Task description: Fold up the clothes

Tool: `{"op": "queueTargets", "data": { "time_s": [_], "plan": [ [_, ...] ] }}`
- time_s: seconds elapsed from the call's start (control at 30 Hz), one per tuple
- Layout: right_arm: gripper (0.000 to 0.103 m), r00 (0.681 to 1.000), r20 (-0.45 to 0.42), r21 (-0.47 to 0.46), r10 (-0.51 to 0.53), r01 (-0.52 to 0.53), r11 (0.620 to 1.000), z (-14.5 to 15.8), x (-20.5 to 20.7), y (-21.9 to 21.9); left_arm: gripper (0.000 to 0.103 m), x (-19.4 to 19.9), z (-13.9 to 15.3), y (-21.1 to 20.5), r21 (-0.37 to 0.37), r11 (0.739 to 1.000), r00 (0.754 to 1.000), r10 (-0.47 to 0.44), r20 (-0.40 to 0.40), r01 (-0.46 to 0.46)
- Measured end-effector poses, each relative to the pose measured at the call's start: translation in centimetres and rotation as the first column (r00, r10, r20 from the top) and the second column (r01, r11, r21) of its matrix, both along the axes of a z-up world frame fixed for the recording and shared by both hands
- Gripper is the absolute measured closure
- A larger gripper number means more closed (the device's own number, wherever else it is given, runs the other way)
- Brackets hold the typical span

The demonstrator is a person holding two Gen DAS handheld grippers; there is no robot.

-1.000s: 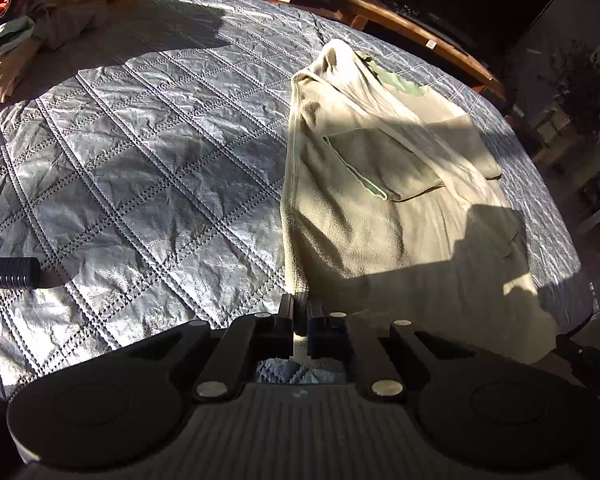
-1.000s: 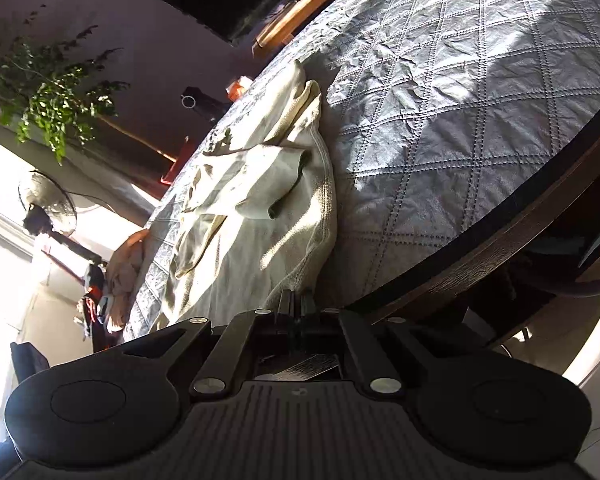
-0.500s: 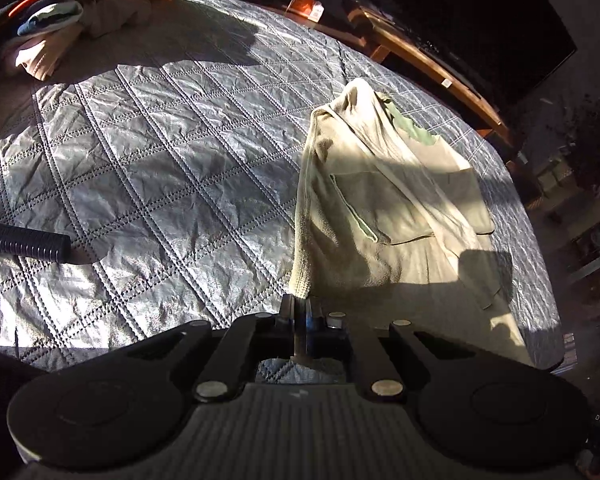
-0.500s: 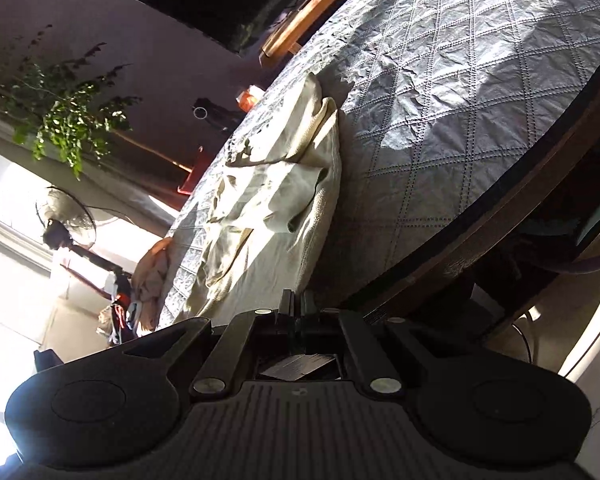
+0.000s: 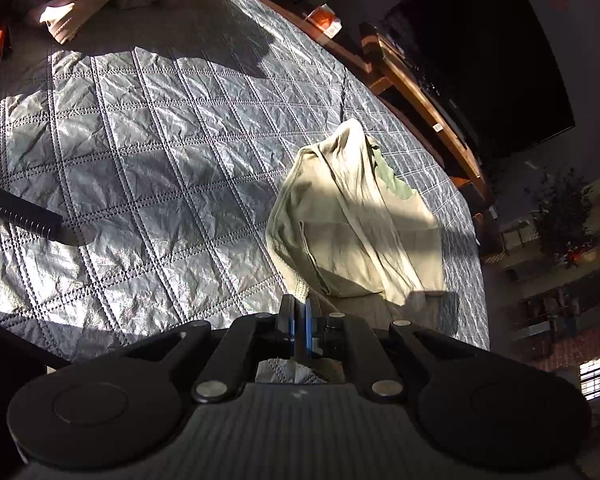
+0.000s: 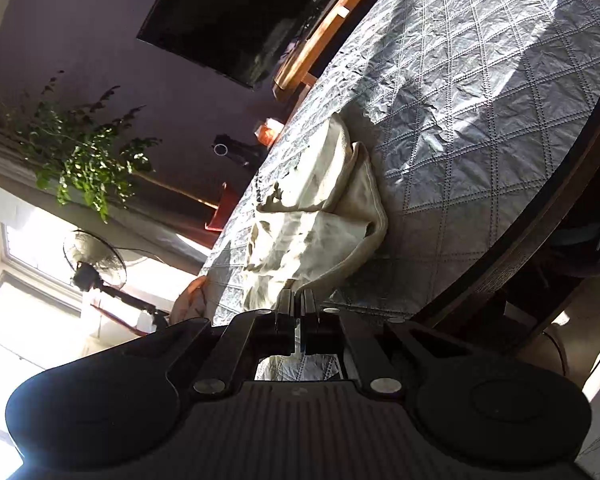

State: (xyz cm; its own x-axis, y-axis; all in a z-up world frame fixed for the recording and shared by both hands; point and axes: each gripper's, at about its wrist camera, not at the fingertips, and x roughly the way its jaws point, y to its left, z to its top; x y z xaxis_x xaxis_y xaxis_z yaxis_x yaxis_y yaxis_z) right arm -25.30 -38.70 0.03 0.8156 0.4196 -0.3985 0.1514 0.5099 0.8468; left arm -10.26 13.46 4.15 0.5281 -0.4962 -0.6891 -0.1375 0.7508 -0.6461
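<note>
Left gripper (image 5: pixel 300 312), lower centre of frame, is clamped on the near hem of a beige fleece jacket (image 5: pixel 356 220); right gripper (image 6: pixel 296 304) pinches another hem corner, likely lifting it to fold over the jacket lying centre-right on the quilted table cover (image 5: pixel 148 152)
</note>
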Motion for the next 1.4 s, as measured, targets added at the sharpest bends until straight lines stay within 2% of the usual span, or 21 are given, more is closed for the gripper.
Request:
{"op": "queueTargets", "data": {
  "time_s": [0.17,0.33,0.53,0.63,0.73,0.8,0.87,1.0,1.07,1.13,1.2,1.27,1.4],
  "plan": [
    [0.101,0.999,0.044,0.013,-0.022,0.021,1.000,1.5,4.8,-1.0,0.099,4.1,-0.2,-0.1,-0.059,0.998,0.999,0.030,-0.018,-0.031],
    [0.101,0.998,0.064,-0.004,-0.022,0.023,1.000,1.9,11.5,-2.0,0.098,10.6,-0.1,-1.4,-0.062,0.998,1.000,0.024,0.001,-0.024],
    [0.101,0.998,-0.031,-0.056,-0.050,0.048,0.997,-1.0,18.1,-3.0,0.097,17.3,-2.2,-3.1,-0.026,0.999,1.000,0.019,-0.012,-0.020],
    [0.100,0.994,-0.093,-0.083,-0.066,0.058,0.995,-3.3,20.2,-3.1,0.096,19.8,-4.3,-3.9,0.003,1.000,0.999,0.015,-0.037,-0.015],
    [0.100,0.987,-0.149,-0.151,-0.064,0.041,0.988,-5.2,21.8,-2.8,0.096,21.6,-6.8,-4.3,0.019,0.999,0.996,0.035,-0.079,-0.033],
    [0.099,0.982,-0.174,-0.185,-0.071,0.038,0.982,-5.9,22.4,-2.6,0.094,22.3,-8.1,-4.4,0.022,0.999,0.994,0.051,-0.098,-0.049],
    [0.092,0.981,-0.169,-0.212,-0.097,0.060,0.975,-6.2,22.7,-2.6,0.094,22.5,-8.3,-4.3,0.027,0.997,0.993,0.078,-0.091,-0.076],
    [0.086,0.981,-0.087,-0.253,-0.174,0.147,0.956,-5.1,21.7,-3.1,0.090,22.1,-6.2,-4.6,0.098,0.993,0.997,0.073,-0.039,-0.069],
    [0.086,0.978,-0.055,-0.310,-0.201,0.174,0.935,-3.8,20.9,-2.8,0.087,21.6,-5.0,-5.0,0.125,0.991,0.998,0.055,-0.018,-0.052],
    [0.076,0.991,-0.035,-0.383,-0.128,0.105,0.918,-2.6,20.4,-0.9,0.085,20.8,-4.1,-5.1,0.145,0.988,0.999,0.049,-0.011,-0.047],
    [0.072,0.998,-0.043,-0.450,-0.048,0.023,0.893,-2.0,20.0,1.2,0.083,20.2,-3.4,-5.2,0.163,0.985,0.999,0.050,-0.010,-0.048],
    [0.072,0.997,-0.075,-0.514,0.011,-0.048,0.856,-2.0,20.2,3.1,0.083,19.6,-2.8,-4.9,0.188,0.980,0.998,0.058,0.004,-0.058],
    [0.072,0.985,-0.164,-0.557,0.048,-0.132,0.820,-3.5,22.1,3.9,0.078,18.7,-1.8,-4.4,0.218,0.974,0.998,0.051,0.035,-0.058]
  ]
}}
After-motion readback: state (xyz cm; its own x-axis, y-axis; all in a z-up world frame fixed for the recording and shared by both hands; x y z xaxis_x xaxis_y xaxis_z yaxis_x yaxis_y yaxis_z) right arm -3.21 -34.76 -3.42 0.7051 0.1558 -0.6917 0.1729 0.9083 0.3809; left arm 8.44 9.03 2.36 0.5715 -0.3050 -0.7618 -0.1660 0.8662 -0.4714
